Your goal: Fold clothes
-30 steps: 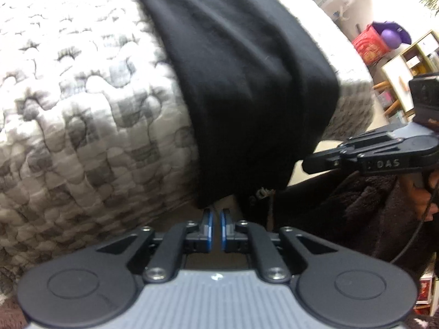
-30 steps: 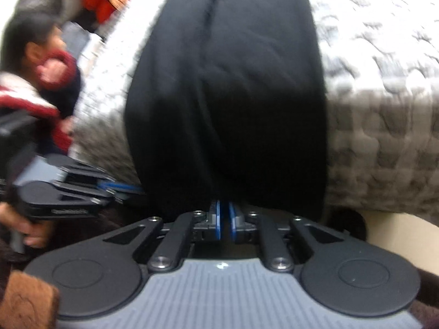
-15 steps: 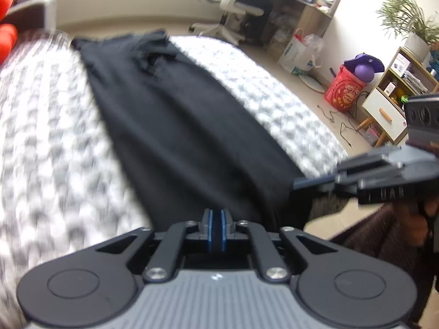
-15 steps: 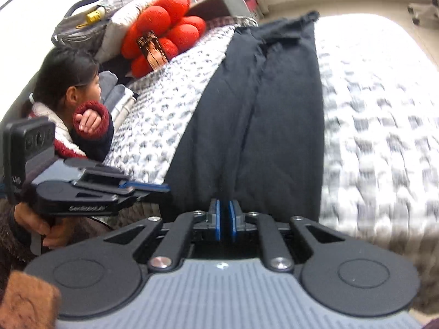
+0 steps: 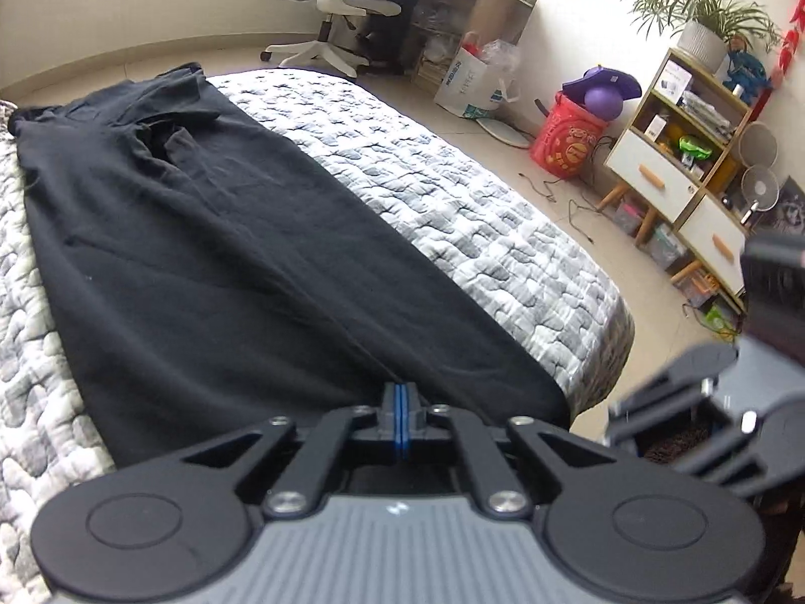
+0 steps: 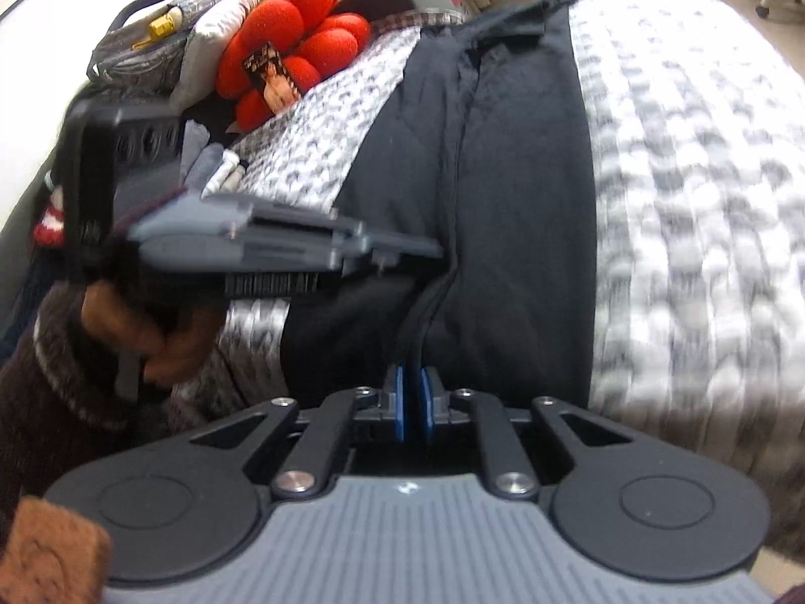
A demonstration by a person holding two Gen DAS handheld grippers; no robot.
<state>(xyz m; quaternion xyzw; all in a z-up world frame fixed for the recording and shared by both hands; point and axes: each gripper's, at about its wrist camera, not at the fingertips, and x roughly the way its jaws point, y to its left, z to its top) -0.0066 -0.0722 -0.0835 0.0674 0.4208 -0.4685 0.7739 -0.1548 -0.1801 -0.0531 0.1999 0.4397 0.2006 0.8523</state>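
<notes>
Long black garment (image 5: 211,261) flat along quilted bed (image 5: 453,211), right claw (image 6: 413,405) clamped on its hem, left claw (image 5: 401,415) pressed together.

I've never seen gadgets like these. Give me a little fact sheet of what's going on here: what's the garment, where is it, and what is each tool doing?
garment: black trousers, laid lengthwise
surface: bed with grey-white quilt
left tool: shut at the trousers' near edge; whether it pinches cloth is not clear
right tool: pads closed on a fold of the black cloth
background: office chair, red bucket, red cushion
fold: not yet made
</notes>
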